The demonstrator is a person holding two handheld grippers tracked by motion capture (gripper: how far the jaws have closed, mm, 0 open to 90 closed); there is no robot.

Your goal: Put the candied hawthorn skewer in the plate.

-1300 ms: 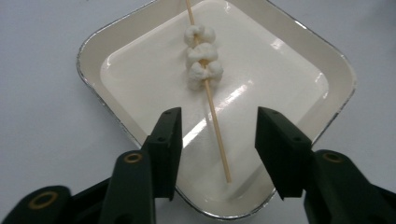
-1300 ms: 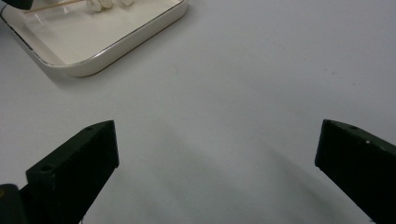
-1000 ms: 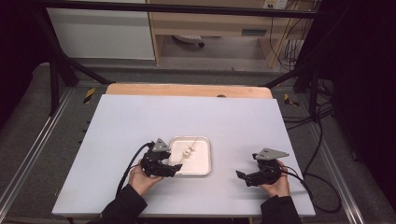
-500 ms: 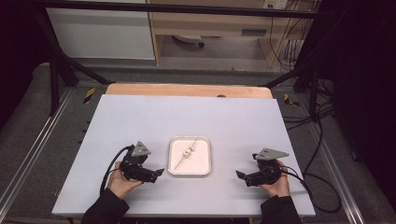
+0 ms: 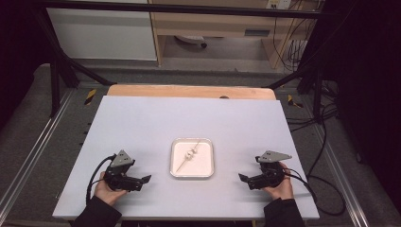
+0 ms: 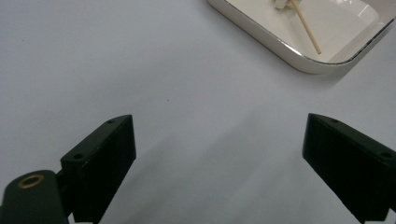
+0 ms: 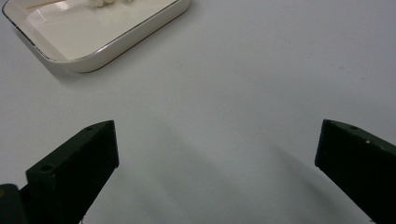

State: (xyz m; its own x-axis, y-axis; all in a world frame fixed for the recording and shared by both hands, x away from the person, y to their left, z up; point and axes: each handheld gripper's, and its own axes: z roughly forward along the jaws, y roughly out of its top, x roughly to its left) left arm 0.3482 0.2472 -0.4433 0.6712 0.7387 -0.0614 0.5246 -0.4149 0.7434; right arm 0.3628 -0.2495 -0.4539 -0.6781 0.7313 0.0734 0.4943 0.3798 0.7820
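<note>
A white tray (image 5: 204,165) sits at the table's front middle. In it lies a thin wooden skewer (image 5: 184,162) with small white pieces (image 5: 191,153) threaded on it. My left gripper (image 5: 143,182) rests to the left of the tray, a short way off, pointing toward it. Its jaws are open, have just been opening, and have nothing between them. My right gripper (image 5: 245,181) sits to the tray's right, open and empty. The left gripper view shows my left gripper (image 6: 224,158) over bare table, with the tray's corner (image 6: 299,63) and the skewer's end (image 6: 308,28) ahead.
The pale table (image 5: 189,118) has a wooden strip (image 5: 189,91) along its far edge. Cables (image 5: 326,142) trail off the right side. In the right gripper view my right gripper (image 7: 217,163) is over bare table, with the tray's rim (image 7: 116,44) at upper left.
My left gripper has drawn back leftward from the tray's left edge and now rests apart from it. The skewer stays in the tray. My right gripper has not moved.
</note>
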